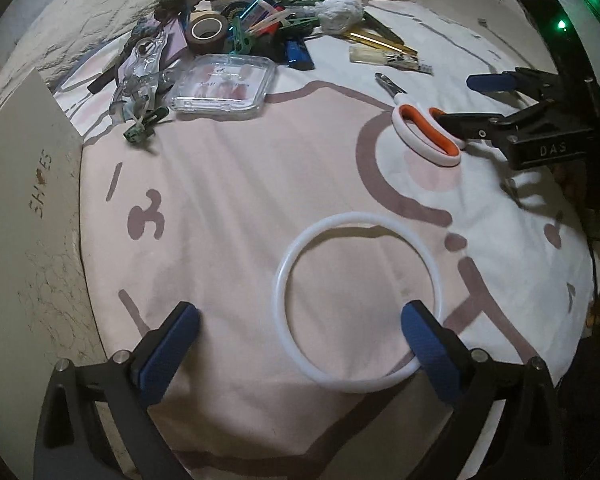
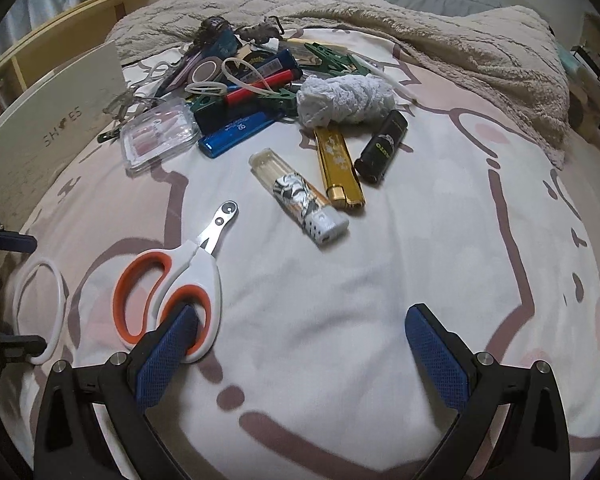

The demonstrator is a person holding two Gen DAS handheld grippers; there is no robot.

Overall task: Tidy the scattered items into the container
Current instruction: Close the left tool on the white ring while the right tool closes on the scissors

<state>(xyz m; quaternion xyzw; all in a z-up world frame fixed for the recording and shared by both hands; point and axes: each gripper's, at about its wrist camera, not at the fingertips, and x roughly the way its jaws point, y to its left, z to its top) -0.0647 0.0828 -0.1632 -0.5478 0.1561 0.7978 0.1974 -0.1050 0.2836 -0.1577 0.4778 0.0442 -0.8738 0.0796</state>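
A white ring [image 1: 358, 300] lies flat on the pink and white bedsheet; my left gripper [image 1: 300, 340] is open just above it, its right finger [image 1: 426, 344] over the ring's rim. The ring also shows in the right wrist view [image 2: 40, 304]. White and orange pet nail clippers [image 2: 176, 280] lie on the sheet; my right gripper [image 2: 300, 340] is open, its left finger [image 2: 168, 356] at the near handle loop. The clippers [image 1: 424, 132] and the right gripper [image 1: 460, 104] show in the left wrist view. A white shoe box [image 1: 24, 208] stands at the left.
A pile at the far side holds a clear plastic case [image 1: 224, 84], a tape roll [image 1: 206, 32], green clips, pens and a white yarn ball [image 2: 344, 96]. Three lighters [image 2: 340, 168] lie near it. A beige blanket [image 2: 460, 52] bunches behind.
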